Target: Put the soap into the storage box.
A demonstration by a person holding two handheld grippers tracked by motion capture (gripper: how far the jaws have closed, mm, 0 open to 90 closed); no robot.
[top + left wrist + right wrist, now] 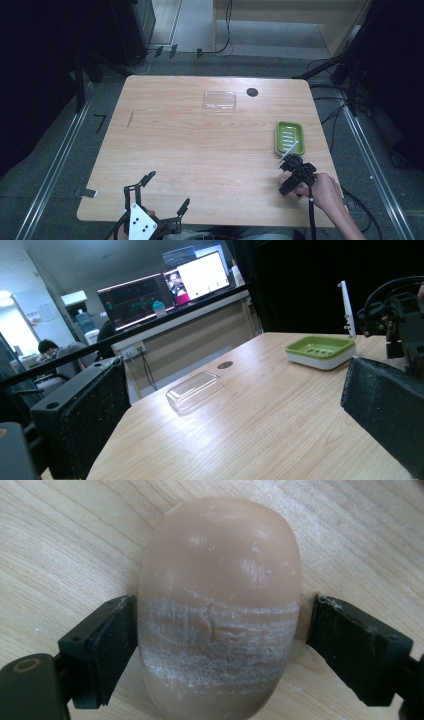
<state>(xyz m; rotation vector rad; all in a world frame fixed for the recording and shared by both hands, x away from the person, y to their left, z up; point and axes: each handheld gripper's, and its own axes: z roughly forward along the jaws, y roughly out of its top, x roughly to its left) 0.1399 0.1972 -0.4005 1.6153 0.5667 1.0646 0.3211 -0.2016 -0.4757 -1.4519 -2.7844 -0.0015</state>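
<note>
Lying flat on the wooden counter [60, 525], a rounded beige soap bar [220, 605] sits between the two black jaws of the right claw [220, 645] in the right gripper view. The left jaw touches the side of the bar, or almost touches it; at the right jaw a thin gap shows, so I cannot tell if the claw is really pressing on the bar. White scratch marks run across the lower half of the soap.

From the high view, the right claw [296, 172] is at about 4 o'clock on the counter, near the right edge, and the person's right hand [322, 192] holds it from behind. The soap itself is hidden under the claw there. Just beyond the claw, at about 3 o'clock, stands a green soap dish [289, 137] with a white base. A thin white piece on the claw points toward the dish.

Farther away, at 12 o'clock near the far edge, lies a clear plastic lid [219, 100], and just to its right is a small dark round hole [252, 92] in the counter top.

At about 7 o'clock, at the near edge, the left claw [165, 192] hangs with its jaws spread wide and holds nothing. In the left gripper view its jaws are far apart, with the clear lid [195, 391] and the green dish [320, 351] between them in the distance.
</note>
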